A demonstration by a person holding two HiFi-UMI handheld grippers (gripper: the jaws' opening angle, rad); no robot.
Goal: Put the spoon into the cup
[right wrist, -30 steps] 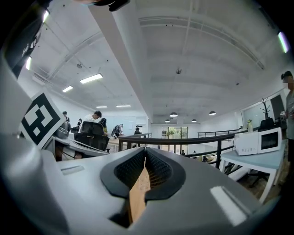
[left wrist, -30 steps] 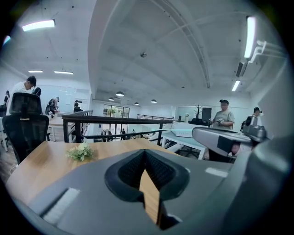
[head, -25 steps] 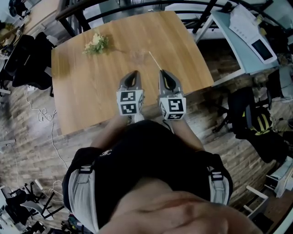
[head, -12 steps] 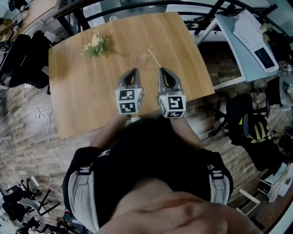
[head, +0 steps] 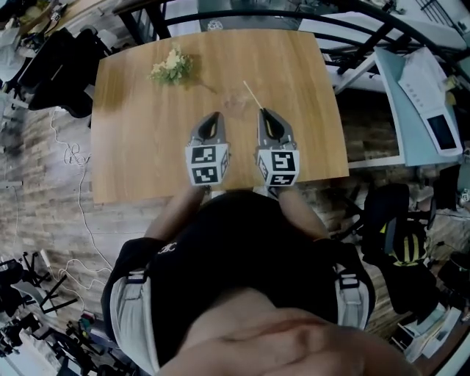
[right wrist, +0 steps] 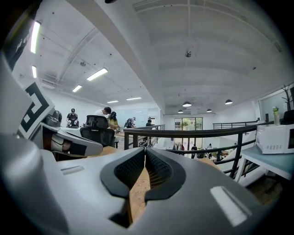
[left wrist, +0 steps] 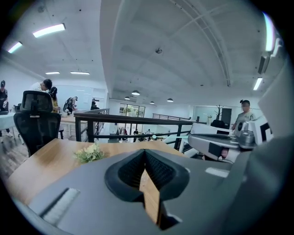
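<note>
In the head view a clear cup (head: pixel 233 103) stands on the wooden table (head: pixel 139 147). A thin pale spoon (head: pixel 252 95) lies slanted just right of it; whether they touch I cannot tell. My left gripper (head: pixel 214 117) hovers just short of the cup, a little to its left, and my right gripper (head: pixel 265 113) has its tip by the spoon's near end. Both are shut with nothing between the jaws, as the left gripper view (left wrist: pixel 145 151) and the right gripper view (right wrist: pixel 145 150) show. Cup and spoon are hidden in both gripper views.
A small bunch of pale flowers (head: pixel 171 67) (left wrist: pixel 90 153) lies at the table's far left. A black railing (head: pixel 242 9) runs behind the table. An office chair (left wrist: pixel 37 121) stands at the left, and desks with equipment (head: pixel 429 110) are at the right.
Both grippers have edged forward over the table, so the cup and spoon lie closer to their tips. The head view has swung, shifting the table to the right. Both stay shut.
</note>
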